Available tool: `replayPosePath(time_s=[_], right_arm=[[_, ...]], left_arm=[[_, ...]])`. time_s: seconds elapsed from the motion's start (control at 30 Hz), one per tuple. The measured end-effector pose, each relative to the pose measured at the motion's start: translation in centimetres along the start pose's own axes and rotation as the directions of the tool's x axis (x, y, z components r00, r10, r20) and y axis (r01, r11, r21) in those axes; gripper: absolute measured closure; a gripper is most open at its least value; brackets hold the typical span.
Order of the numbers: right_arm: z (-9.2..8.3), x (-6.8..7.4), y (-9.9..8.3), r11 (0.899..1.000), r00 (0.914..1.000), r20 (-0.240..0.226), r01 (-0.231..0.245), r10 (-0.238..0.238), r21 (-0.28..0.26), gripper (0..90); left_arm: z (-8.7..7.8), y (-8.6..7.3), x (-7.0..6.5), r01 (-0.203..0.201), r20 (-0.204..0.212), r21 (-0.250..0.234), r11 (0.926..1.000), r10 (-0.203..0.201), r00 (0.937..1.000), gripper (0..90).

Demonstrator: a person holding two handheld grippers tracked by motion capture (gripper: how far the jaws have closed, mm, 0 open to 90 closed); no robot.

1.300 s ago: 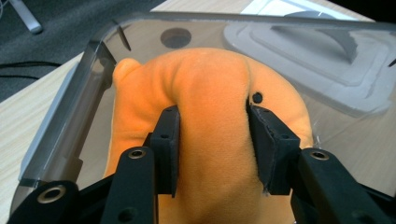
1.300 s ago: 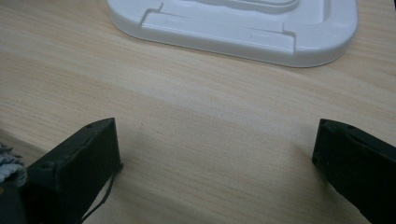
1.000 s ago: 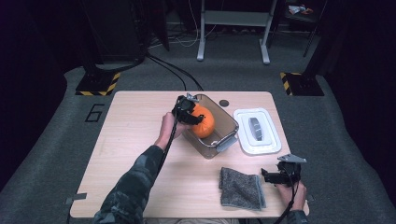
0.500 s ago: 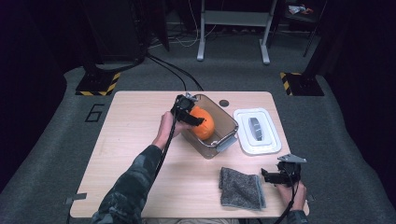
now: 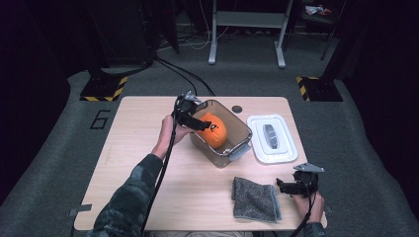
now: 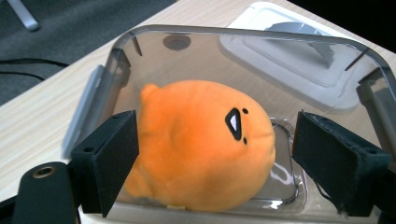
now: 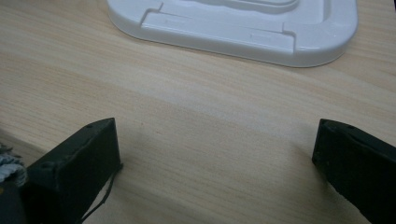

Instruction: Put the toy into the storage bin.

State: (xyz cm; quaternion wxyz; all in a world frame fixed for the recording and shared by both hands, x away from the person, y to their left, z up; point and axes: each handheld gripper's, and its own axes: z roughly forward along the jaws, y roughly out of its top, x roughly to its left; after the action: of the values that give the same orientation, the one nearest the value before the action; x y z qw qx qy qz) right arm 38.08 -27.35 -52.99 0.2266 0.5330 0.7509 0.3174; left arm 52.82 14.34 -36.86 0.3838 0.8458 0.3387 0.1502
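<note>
Orange plush, a rounded soft toy with a small printed face (image 6: 201,144), is seen lying inside the clear rectangular plastic container (image 5: 236,129), which is taken as the landmark for everything else. The toy rests on the container's floor, tilted toward one end wall. The left tongs (image 6: 215,163) are held at the container's near rim, and their black padded jaws have just been opening: in the left gripper view they stand spread on either side of the toy, one pad close beside its flank, the other clearly apart from it, so nothing is pinched. The placing of the toy is therefore judged to be done, with the release just made.

Right of the container, just beside it on the light wooden table (image 5: 143,148), the white plastic lid (image 5: 272,139) is lying flat and has not been fitted. Nearer the person than the container, a grey folded cloth (image 5: 254,199) lies on the table, untouched. To the right of that cloth, well apart from the container, the right tongs (image 5: 286,186) are held low over the table; in the right gripper view their jaws are spread wide above bare wood, with nothing between them and the lid's edge ahead.

What appears to be left is the clearing of the left tongs from the container and, probably, the fitting of the lid; whether the cloth has a part cannot be told.
</note>
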Motion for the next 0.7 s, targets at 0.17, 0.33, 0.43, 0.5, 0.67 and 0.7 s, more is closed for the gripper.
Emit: replayPosePath(time_s=[0.17,0.33,0.43,0.5,0.67,0.7], right_arm=[[0.0,0.0,0.0,1.0,1.0,0.001,-0.002,0.002,-0.001,0.0],[0.0,0.0,0.0,1.0,1.0,0.001,-0.002,0.002,-0.001,0.0],[0.0,0.0,0.0,1.0,1.0,0.001,-0.002,0.002,-0.001,0.0],[0.0,0.0,0.0,1.0,1.0,0.001,-0.002,0.002,-0.001,0.0],[0.0,0.0,0.0,1.0,1.0,0.0,-0.001,0.001,0.0,0.0],[0.0,0.0,0.0,1.0,1.0,0.001,-0.002,0.002,0.0,0.0]], left_arm=[[-1.8,-1.0,-0.1,-0.002,0.001,-0.027,0.9996,0.002,1.0,13.4],[-3.0,-2.1,-0.1,-0.006,-0.014,-0.047,0.9989,0.005,0.9999,12.8],[-4.1,-3.4,0.1,-0.007,-0.026,-0.058,0.9983,0.006,0.9996,12.8],[-4.6,-4.2,0.2,-0.001,-0.034,-0.067,0.9978,-0.002,0.9994,12.6],[-5.3,-6.0,0.6,0.012,-0.047,-0.068,0.9976,-0.015,0.9988,12.6],[-5.4,-6.5,0.7,0.016,-0.054,-0.066,0.9977,-0.02,0.9983,12.6]])
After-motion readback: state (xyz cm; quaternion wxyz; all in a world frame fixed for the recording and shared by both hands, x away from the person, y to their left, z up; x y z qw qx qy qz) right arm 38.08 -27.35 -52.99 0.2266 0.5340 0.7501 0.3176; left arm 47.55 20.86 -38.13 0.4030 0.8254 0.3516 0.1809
